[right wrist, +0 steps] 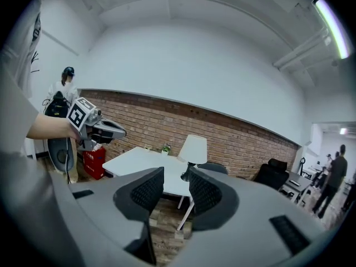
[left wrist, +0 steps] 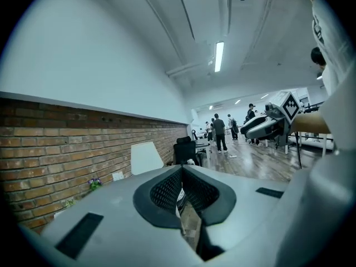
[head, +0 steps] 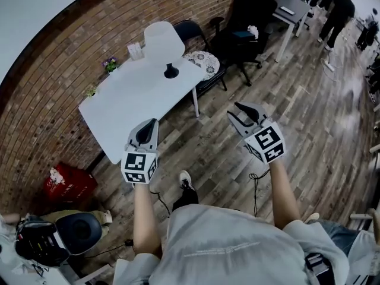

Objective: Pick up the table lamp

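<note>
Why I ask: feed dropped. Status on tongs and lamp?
Left tongs shut, right tongs open, both empty. Table lamp upright on white table, untouched. No obstacle seen between.

Even cool light from a ceiling strip light (left wrist: 218, 56); strong fisheye bending, dark vignetted corners

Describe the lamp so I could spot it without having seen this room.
Along the brick wall stands a white table; look to its end nearest the dark chairs. The table lamp stands there, the tallest thing on it: a wide white shade over a small black base, unlike the little potted flowers by the wall.
</note>
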The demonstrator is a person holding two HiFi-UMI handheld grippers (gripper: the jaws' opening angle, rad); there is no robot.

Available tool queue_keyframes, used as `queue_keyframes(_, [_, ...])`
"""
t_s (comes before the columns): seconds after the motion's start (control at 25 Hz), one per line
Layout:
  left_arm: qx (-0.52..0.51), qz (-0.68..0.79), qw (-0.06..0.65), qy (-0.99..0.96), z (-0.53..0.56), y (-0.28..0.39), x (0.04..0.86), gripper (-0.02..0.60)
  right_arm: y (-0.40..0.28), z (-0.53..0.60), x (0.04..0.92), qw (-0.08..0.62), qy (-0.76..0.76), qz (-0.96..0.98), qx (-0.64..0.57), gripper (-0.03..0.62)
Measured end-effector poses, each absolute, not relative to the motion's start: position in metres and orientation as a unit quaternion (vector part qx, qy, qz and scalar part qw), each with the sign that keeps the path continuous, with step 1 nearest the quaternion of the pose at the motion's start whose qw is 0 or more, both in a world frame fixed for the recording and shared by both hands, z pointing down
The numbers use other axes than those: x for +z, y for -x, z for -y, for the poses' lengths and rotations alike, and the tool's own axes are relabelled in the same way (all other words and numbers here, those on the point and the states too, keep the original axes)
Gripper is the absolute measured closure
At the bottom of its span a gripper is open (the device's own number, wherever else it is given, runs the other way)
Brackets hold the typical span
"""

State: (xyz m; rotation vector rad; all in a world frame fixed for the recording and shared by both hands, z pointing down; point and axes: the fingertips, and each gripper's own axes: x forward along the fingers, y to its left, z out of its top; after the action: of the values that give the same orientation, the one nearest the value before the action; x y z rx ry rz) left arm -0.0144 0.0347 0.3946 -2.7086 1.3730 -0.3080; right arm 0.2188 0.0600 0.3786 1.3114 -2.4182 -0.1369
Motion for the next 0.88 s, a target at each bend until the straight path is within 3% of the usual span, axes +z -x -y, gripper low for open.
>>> queue_keyframes(0.28, [-0.129, -0.443, 0.047, 0.886, 0.03, 0.056, 0.399, 0.569, -0.174, -0.001, 0.375, 0.206, -0.461, 0.862, -0.049, 0.41])
queue_keyframes(0.88, [-0.151, -0.398, 0.06, 0.903, 0.135, 0.111, 0.418, 0.569, -0.102, 0.102, 0.384, 0.223, -0.473, 0.852, -0.033, 0.401])
